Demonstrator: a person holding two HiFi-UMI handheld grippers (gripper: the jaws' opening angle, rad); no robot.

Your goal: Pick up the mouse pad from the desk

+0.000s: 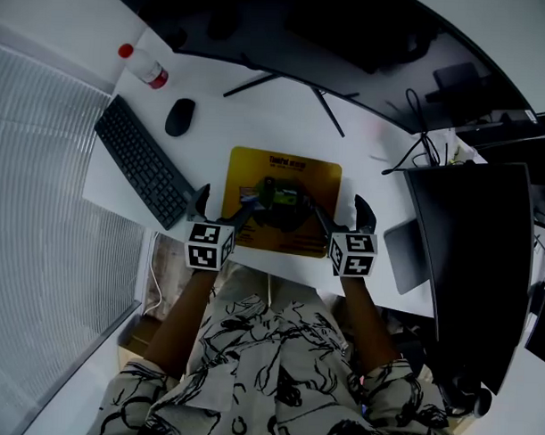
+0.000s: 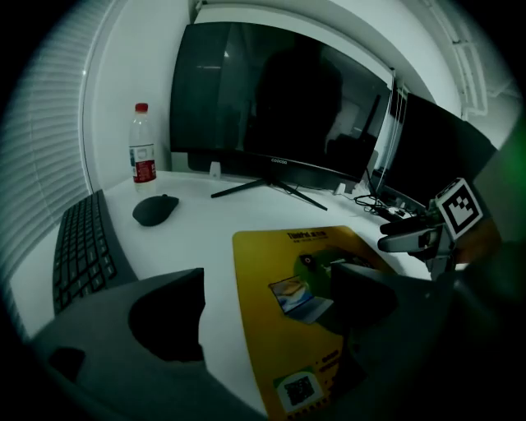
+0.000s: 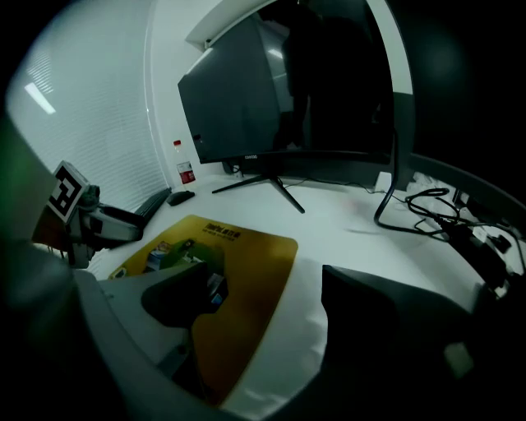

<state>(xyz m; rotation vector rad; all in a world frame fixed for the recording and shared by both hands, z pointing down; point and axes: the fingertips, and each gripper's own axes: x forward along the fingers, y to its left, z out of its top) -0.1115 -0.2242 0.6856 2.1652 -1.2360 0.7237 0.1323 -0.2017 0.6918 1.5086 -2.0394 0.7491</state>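
The yellow mouse pad [image 1: 256,171] lies flat on the white desk [image 1: 249,122], midway along the desk's front edge and just behind it, with its printed picture face up; the left gripper [image 1: 230,202] stands over the pad's left front corner with its jaws spread wide and nothing clamped between them; in the left gripper view one jaw is over bare desk and the other over the pad, so the pad's left edge runs through the gap; the right gripper [image 1: 337,214] stands over the pad's right front corner, likewise fully spread and holding nothing; in the right gripper view its inner jaw is over the yellow surface and its outer jaw over bare desk, with the pad's right edge between them; whether any jaw tip touches the pad or the desk I cannot tell; a black keyboard [image 1: 142,161] lies slantwise along the desk's left edge; a black mouse [image 1: 179,116] sits behind it, between keyboard and pad, apart from both; a bottle [image 1: 146,67] with a red cap stands upright at the far left corner; a wide curved monitor [image 1: 350,45] spans the back edge on a splayed stand; a second dark screen [image 1: 477,246] is at the right edge, with cables [image 1: 418,150] beside it.
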